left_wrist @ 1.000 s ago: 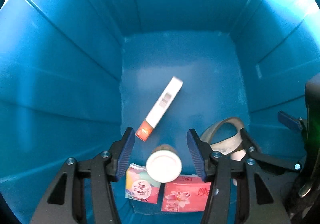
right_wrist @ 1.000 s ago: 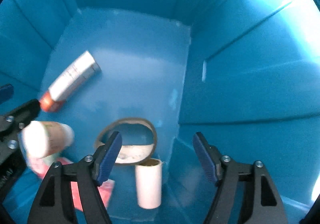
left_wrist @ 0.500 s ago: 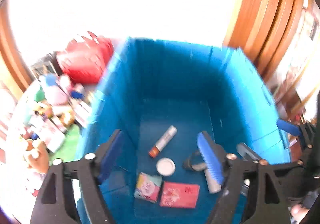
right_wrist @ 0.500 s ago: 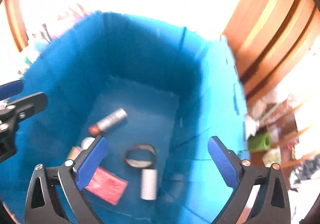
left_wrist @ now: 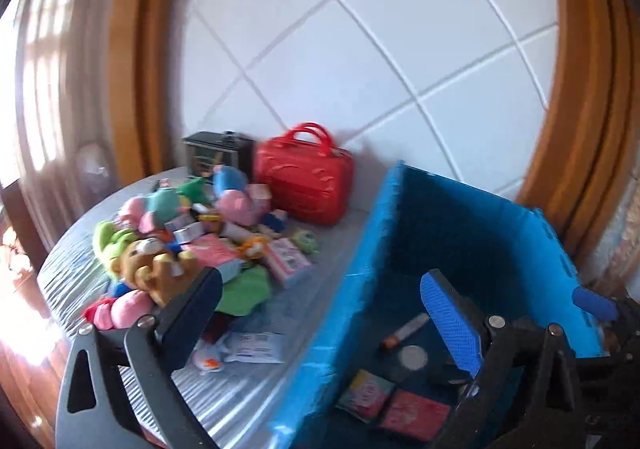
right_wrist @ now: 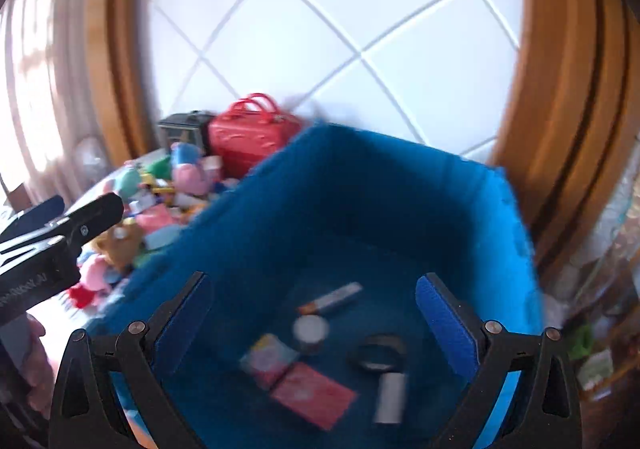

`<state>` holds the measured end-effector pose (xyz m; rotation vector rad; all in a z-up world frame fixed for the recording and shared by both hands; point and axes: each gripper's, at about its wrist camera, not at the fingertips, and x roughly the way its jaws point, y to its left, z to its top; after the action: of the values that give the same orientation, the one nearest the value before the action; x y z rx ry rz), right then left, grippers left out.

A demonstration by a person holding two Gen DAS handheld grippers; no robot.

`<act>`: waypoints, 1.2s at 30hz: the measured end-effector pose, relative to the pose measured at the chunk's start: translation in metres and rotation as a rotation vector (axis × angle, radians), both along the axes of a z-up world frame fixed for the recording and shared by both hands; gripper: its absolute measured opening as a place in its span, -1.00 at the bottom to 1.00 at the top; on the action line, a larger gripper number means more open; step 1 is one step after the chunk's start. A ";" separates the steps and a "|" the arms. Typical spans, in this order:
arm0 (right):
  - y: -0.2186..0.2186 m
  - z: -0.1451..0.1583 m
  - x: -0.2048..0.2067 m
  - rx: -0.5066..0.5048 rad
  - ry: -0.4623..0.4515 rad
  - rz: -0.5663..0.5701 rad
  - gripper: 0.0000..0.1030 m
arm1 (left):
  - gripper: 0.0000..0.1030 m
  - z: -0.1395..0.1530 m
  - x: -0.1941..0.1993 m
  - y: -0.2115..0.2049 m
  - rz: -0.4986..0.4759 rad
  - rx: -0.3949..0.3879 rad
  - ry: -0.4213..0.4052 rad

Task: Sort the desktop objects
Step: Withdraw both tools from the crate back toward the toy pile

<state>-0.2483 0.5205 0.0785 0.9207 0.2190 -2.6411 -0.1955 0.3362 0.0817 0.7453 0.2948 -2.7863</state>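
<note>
White-tiled wall, one blue bin [right_wrist: 400, 185] holding seven items, one red case [left_wrist: 304, 177], both grippers' jaws released, empty.

A blue bin [left_wrist: 472, 217] fills the lower right; a red case [left_wrist: 305, 173] sits at centre; the counter [left_wrist: 240, 397] is grey-striped; white diamond-patterned wall [left_wrist: 360, 41] above.

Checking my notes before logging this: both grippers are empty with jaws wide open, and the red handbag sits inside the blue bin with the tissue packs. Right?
Not quite. The red handbag stands on the table outside the blue bin, against the wall, as the left wrist view shows. The left gripper and right gripper are empty with jaws wide open, and the tissue packs lie in the bin.
</note>
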 end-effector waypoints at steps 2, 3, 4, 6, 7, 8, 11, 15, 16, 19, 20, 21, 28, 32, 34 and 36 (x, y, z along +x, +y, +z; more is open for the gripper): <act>-0.024 -0.002 0.004 0.025 0.002 0.027 0.99 | 0.96 -0.010 0.011 -0.019 0.034 0.004 -0.006; -0.035 -0.004 0.006 0.031 0.008 0.040 0.99 | 0.96 -0.017 0.015 -0.028 0.048 0.004 -0.013; -0.050 -0.006 0.007 0.039 0.005 0.060 0.99 | 0.96 -0.022 0.020 -0.038 0.063 0.001 -0.021; -0.075 -0.011 0.009 0.058 -0.008 0.092 0.99 | 0.96 -0.034 0.029 -0.058 0.084 -0.005 -0.035; -0.089 -0.015 0.010 0.074 -0.012 0.110 0.99 | 0.96 -0.040 0.032 -0.066 0.089 -0.007 -0.043; -0.107 -0.018 0.013 0.105 -0.015 0.128 0.99 | 0.96 -0.045 0.036 -0.077 0.107 -0.009 -0.052; -0.147 -0.026 0.019 0.177 -0.017 0.150 0.99 | 0.96 -0.060 0.045 -0.113 0.129 0.006 -0.073; -0.194 -0.038 0.019 0.199 -0.052 0.139 0.99 | 0.96 -0.079 0.055 -0.160 0.145 -0.003 -0.124; -0.206 -0.042 0.019 0.198 -0.058 0.123 0.99 | 0.96 -0.085 0.057 -0.170 0.150 -0.012 -0.135; -0.231 -0.053 0.021 0.172 -0.101 0.090 0.99 | 0.96 -0.102 0.062 -0.206 0.138 -0.004 -0.173; -0.239 -0.060 0.022 0.156 -0.119 0.077 0.99 | 0.96 -0.109 0.063 -0.218 0.124 -0.006 -0.186; -0.247 -0.068 0.022 0.152 -0.143 0.053 0.99 | 0.96 -0.114 0.064 -0.229 0.112 -0.010 -0.199; -0.306 -0.134 0.034 0.094 -0.305 -0.102 0.99 | 0.96 -0.152 0.075 -0.294 0.012 -0.057 -0.294; -0.334 -0.166 0.045 0.118 -0.377 -0.121 0.99 | 0.96 -0.175 0.080 -0.324 -0.023 -0.032 -0.333; -0.344 -0.176 0.051 0.115 -0.396 -0.128 0.99 | 0.96 -0.189 0.079 -0.335 -0.037 -0.021 -0.361; -0.350 -0.184 0.056 0.103 -0.400 -0.138 0.99 | 0.96 -0.203 0.079 -0.343 -0.050 -0.008 -0.382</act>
<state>-0.1923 0.1706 -0.1057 1.5203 0.1993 -2.5138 -0.1163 -0.0071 -0.1210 1.2708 0.1931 -2.6117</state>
